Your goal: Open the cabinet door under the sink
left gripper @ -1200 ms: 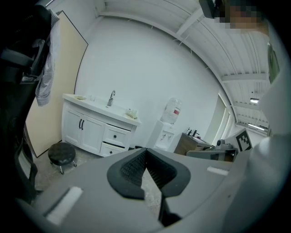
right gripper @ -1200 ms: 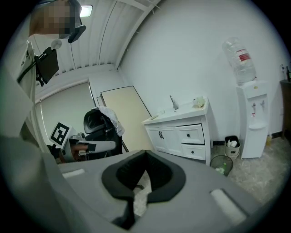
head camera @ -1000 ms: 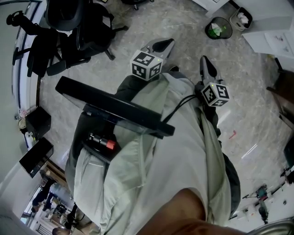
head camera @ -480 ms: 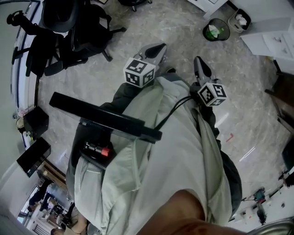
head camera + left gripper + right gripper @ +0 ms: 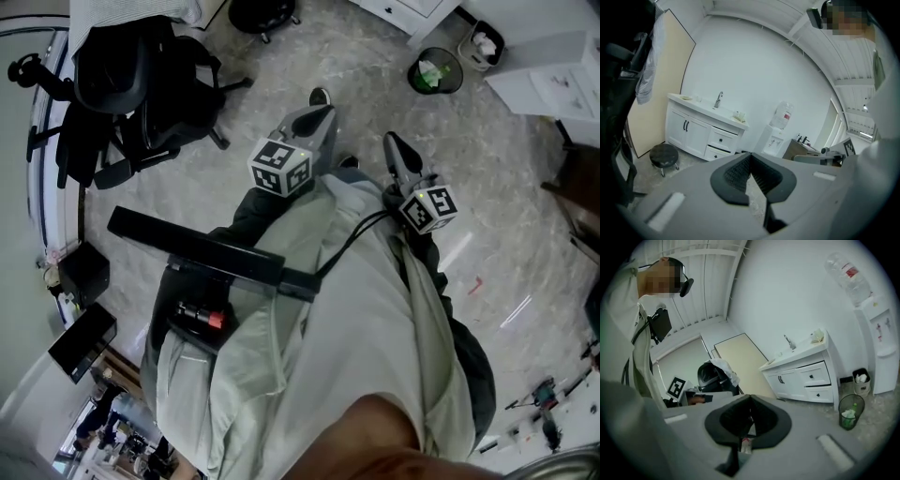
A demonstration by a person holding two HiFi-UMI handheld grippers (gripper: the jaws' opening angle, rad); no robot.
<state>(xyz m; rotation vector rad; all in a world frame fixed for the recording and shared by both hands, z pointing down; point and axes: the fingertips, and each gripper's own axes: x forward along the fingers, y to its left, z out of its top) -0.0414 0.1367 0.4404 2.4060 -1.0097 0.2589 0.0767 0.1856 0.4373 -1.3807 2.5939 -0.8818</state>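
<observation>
Both tools clenched, nothing btwn jaws: left gripper (image 5: 749,155), right gripper (image 5: 750,398). Under-sink cabinet door (image 5: 695,136) is well apart across the room, ahead, left of the left gripper's axis and right of the right's; neither clearly nearer.

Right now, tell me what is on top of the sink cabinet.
On the cabinet: a faucet, a flat dish and a small pale bundle. The basin's inside is hidden.
</observation>
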